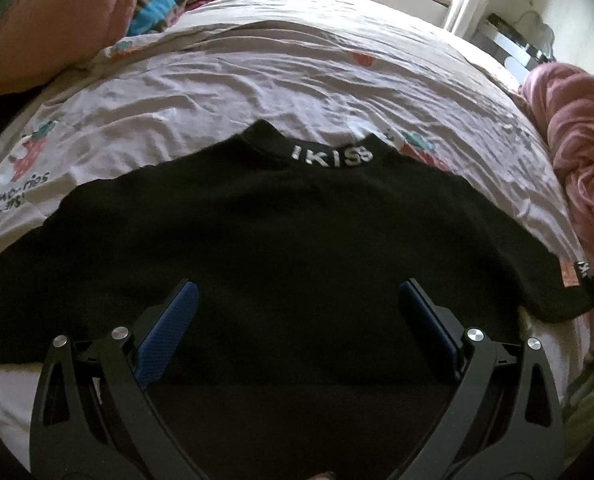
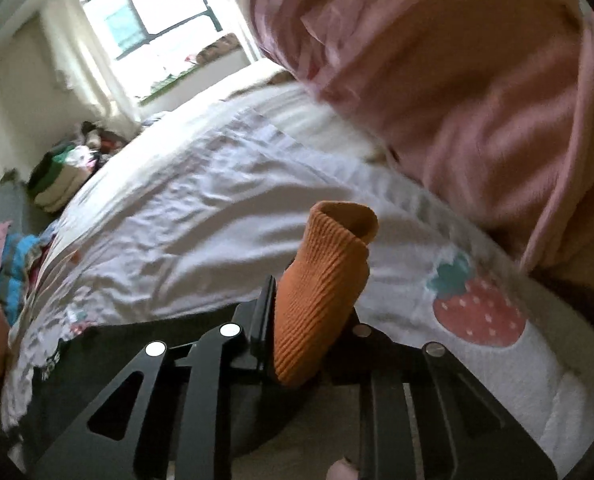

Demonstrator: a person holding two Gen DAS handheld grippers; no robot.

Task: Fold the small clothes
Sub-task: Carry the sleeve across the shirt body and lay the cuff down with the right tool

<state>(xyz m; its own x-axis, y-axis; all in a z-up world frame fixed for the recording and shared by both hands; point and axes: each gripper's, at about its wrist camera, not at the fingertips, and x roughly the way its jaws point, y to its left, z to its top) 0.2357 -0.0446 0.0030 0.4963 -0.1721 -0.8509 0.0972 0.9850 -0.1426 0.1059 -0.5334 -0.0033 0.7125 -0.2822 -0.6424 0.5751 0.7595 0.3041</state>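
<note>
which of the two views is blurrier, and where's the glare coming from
Right wrist view: smeared by motion, worst on the pink blanket, though the orange sock in the right gripper stays fairly sharp; the window is blown out. Left wrist view: sharper, but the black shirt is a detail-less dark mass.

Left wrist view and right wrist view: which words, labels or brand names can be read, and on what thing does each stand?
"IKISS" in white letters, on the collar of the black top.
Dark handwriting-style print on the bedsheet, beside a strawberry picture: only partly legible, maybe "strawberries".
White letters on the black top in the right wrist view: too blurred to read.
</note>
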